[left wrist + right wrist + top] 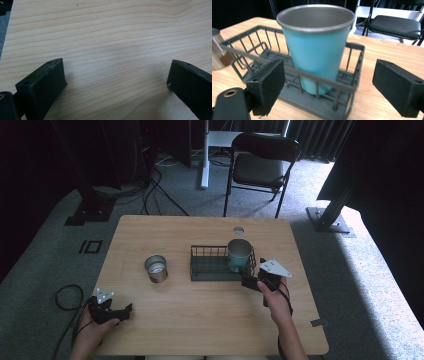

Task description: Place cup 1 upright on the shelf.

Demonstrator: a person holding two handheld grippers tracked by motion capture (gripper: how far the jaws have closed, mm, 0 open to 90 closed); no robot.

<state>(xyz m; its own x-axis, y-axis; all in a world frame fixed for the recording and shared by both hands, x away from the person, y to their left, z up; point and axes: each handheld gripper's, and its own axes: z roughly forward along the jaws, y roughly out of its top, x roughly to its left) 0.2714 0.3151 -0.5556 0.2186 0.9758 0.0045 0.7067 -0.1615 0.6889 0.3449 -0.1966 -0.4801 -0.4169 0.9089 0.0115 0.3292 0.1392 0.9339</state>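
A teal cup (239, 254) (317, 47) stands upright in the right end of a dark wire basket (207, 265) (249, 47) at the table's middle. My right gripper (252, 281) (329, 85) sits just in front of the basket's right end, open, its jaws spread wide with the cup beyond them and nothing held. A silver metal cup (156, 268) (215, 47) stands on the table left of the basket. My left gripper (117, 312) (116, 77) rests open near the table's front left corner, over bare wood.
The wooden table (200, 320) has a small round hole (238, 230) near its far edge. A black folding chair (260, 167) (397, 26) stands on the carpet behind the table. Cables (67, 297) lie on the floor at left.
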